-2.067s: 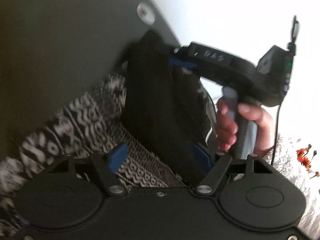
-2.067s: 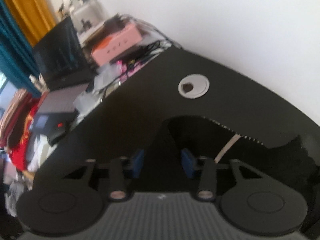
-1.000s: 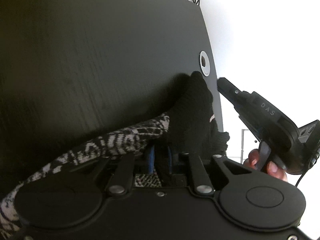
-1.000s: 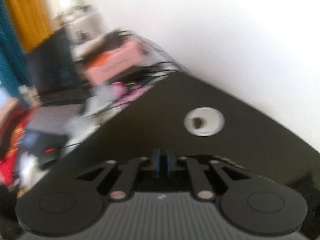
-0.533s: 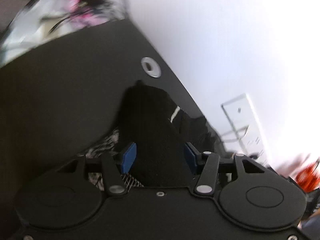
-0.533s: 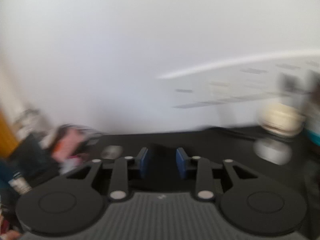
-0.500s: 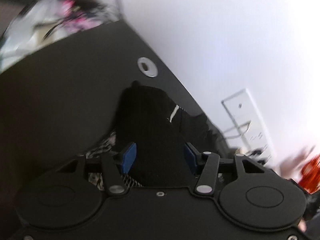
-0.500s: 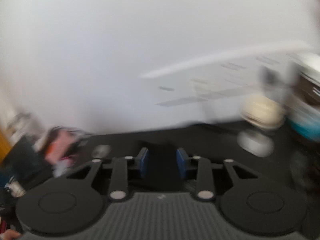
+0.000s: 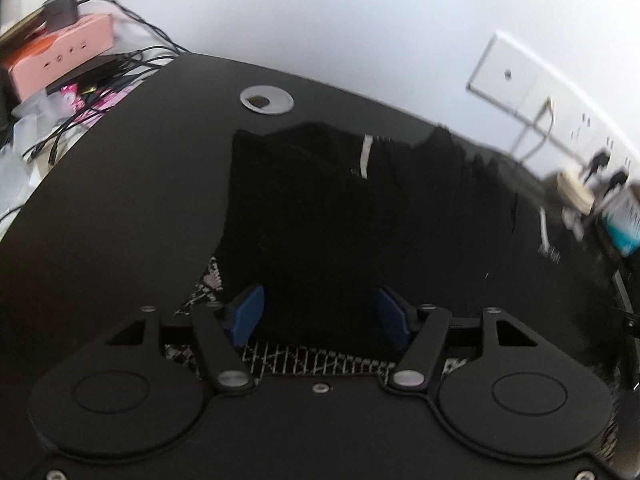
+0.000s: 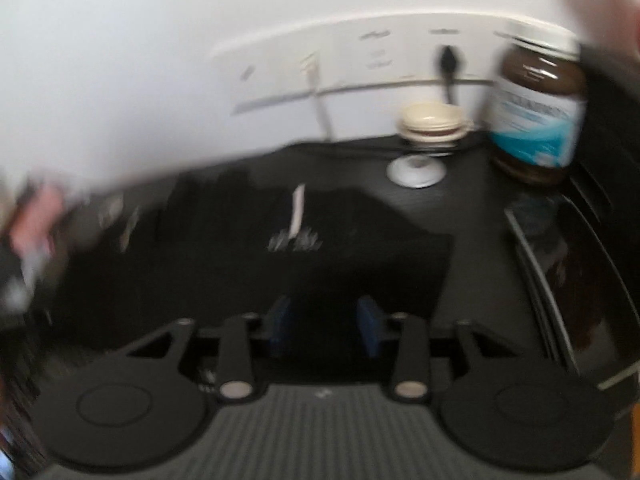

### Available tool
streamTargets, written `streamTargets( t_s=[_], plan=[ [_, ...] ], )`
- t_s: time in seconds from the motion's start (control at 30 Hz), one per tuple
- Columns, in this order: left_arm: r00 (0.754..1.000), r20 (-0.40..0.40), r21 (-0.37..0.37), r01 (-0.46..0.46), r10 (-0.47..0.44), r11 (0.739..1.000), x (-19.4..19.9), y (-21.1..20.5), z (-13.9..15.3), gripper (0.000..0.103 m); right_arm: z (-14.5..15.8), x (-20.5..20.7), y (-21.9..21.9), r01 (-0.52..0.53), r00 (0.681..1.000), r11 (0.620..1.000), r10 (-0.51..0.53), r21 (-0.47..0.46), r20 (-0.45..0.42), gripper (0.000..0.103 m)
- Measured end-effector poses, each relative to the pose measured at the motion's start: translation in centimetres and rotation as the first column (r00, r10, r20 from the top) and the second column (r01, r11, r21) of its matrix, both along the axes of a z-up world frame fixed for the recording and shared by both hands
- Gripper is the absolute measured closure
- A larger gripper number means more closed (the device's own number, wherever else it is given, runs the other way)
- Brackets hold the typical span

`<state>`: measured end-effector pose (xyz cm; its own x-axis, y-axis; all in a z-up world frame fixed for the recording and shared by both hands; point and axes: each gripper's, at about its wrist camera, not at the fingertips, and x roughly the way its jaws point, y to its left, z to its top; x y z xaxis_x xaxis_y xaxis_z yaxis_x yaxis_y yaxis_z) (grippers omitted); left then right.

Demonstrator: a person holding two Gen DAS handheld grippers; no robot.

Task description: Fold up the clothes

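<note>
A black garment (image 9: pixel 320 208) with a white neck label (image 9: pixel 365 158) lies folded on the black table (image 9: pixel 120 184). A black-and-white patterned part (image 9: pixel 304 360) shows under its near edge. My left gripper (image 9: pixel 320 316) is open, its blue pads on either side of the garment's near edge. The right wrist view is blurred; my right gripper (image 10: pixel 325 326) is open over the same black garment (image 10: pixel 340 240), whose label (image 10: pixel 297 208) shows ahead.
A grey cable grommet (image 9: pixel 266 99) sits in the table beyond the garment. A pink box (image 9: pixel 60 56) and cables lie at the far left. A brown supplement jar (image 10: pixel 538 108), a cream lid (image 10: pixel 432 120) and a second grommet (image 10: pixel 416 170) stand at the right by the wall.
Both grippers were shut on the garment a second ago and have since opened. The garment has been laid flat on the table. The right gripper has swung to the right towards the jar.
</note>
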<state>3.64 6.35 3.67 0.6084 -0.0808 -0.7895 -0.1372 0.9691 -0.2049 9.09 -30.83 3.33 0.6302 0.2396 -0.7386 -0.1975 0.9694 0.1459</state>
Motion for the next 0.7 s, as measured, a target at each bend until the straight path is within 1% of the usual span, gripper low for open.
streamTargets(
  t_s=[0.03,0.07,0.13,0.17,0.23,0.27,0.3,0.33,0.37,0.4,0.43,0.53,0.63,0.7],
  plan=[
    [1.000,-0.008,0.009,0.012,-0.012,1.000,0.1,-0.2,-0.1,0.032,-0.7,0.2,0.8,-0.011,1.000,0.999,0.010,-0.048,-0.013,0.052],
    [1.000,-0.016,0.016,0.027,-0.026,1.000,0.2,-0.4,-0.2,0.026,-1.3,0.3,1.3,-0.012,1.000,0.997,0.011,-0.077,-0.018,0.052],
    [0.998,-0.034,0.038,0.063,-0.062,0.997,0.5,-1.1,-0.3,0.020,-1.7,0.4,1.6,-0.001,1.000,0.997,0.000,-0.078,-0.015,0.049],
    [0.996,-0.042,0.055,0.076,-0.074,0.996,0.6,-1.3,-0.2,0.019,-1.9,0.4,1.7,0.004,1.000,0.997,-0.005,-0.079,-0.014,0.048],
    [0.995,-0.046,0.068,0.092,-0.089,0.993,0.3,-1.6,0.2,0.018,-2.1,0.6,2.1,0.006,1.000,0.996,-0.007,-0.088,-0.018,0.041],
    [0.994,-0.046,0.072,0.098,-0.095,0.993,0.0,-1.7,0.5,0.015,-2.0,0.7,2.4,0.004,1.000,0.995,-0.006,-0.097,-0.021,0.040],
    [0.994,-0.049,0.078,0.105,-0.102,0.991,-0.4,-1.8,0.9,0.013,-1.9,0.6,2.8,0.002,1.000,0.994,-0.005,-0.108,-0.026,0.036],
    [0.992,-0.064,0.092,0.118,-0.113,0.989,-0.8,-2.0,1.2,0.005,-1.8,0.5,3.2,0.001,1.000,0.993,-0.005,-0.119,-0.030,0.028],
    [0.988,-0.082,0.107,0.139,-0.131,0.984,-1.2,-2.3,1.4,0.000,-1.6,0.4,3.5,0.000,0.999,0.992,-0.005,-0.127,-0.033,0.021],
    [0.983,-0.101,0.122,0.164,-0.152,0.979,-1.6,-2.7,1.6,0.000,-1.3,0.0,4.0,0.001,1.000,0.992,-0.005,-0.128,-0.030,0.009],
    [0.976,-0.122,0.137,0.194,-0.178,0.971,-2.1,-3.0,1.8,0.000,-0.9,-0.7,4.3,0.000,1.000,0.992,-0.002,-0.124,-0.021,0.002],
    [0.949,-0.197,0.171,0.281,-0.247,0.944,-3.4,-4.0,1.9,0.000,0.4,-3.0,5.3,-0.019,1.000,0.995,0.017,-0.100,-0.020,0.001],
    [0.920,-0.274,0.147,0.328,-0.281,0.933,-4.6,-3.7,2.0,0.000,1.8,-4.8,5.9,-0.020,0.995,0.998,0.014,-0.056,-0.100,0.001],
    [0.901,-0.322,0.109,0.341,-0.291,0.934,-5.4,-2.8,2.3,0.000,2.9,-5.5,6.1,-0.020,0.983,1.000,0.018,-0.004,-0.184,0.001]
  ],
)
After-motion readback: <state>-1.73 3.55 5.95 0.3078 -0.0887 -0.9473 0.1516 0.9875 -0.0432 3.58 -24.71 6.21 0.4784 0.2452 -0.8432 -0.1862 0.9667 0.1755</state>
